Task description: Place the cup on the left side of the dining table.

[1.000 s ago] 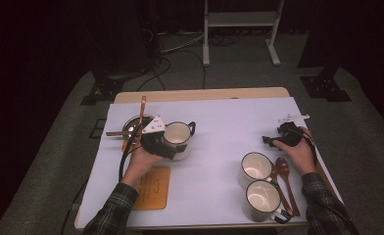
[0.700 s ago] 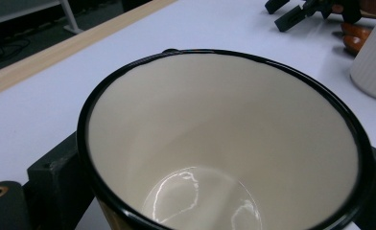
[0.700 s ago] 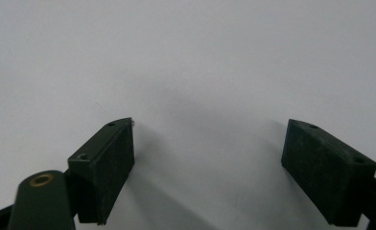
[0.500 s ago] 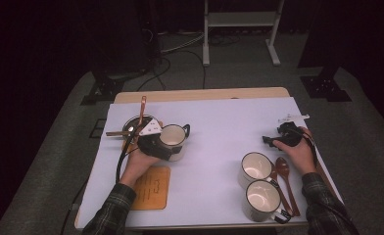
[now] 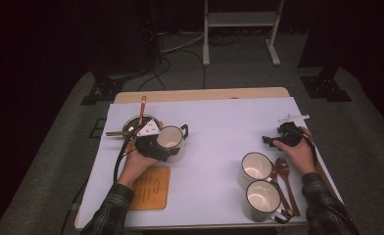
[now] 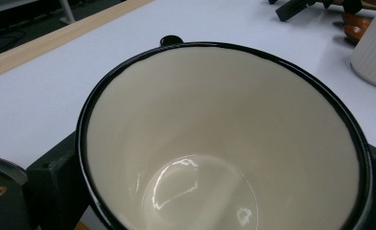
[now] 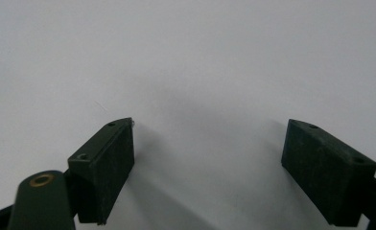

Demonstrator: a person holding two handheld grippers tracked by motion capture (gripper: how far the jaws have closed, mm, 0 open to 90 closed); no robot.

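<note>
1. Your left gripper was clamped on a cream enamel mug with a black rim; the left gripper view showed its jaws pressed against both sides of the mug's wall.
2. The mug sat at the left part of the white table, its handle pointing away from you and to the right, its inside empty and glossy.
3. A metal dish with a copper-coloured handle stood just behind your left hand.
4. An orange mat lay on the table near your left wrist.
5. Your right gripper rested at the right part of the table with its jaws spread wide and nothing between them, only bare table surface below.
6. Two more mugs stood near your right forearm, one closer to you than the other.
7. Two wooden spoons lay just beside those mugs, on their right.
</note>
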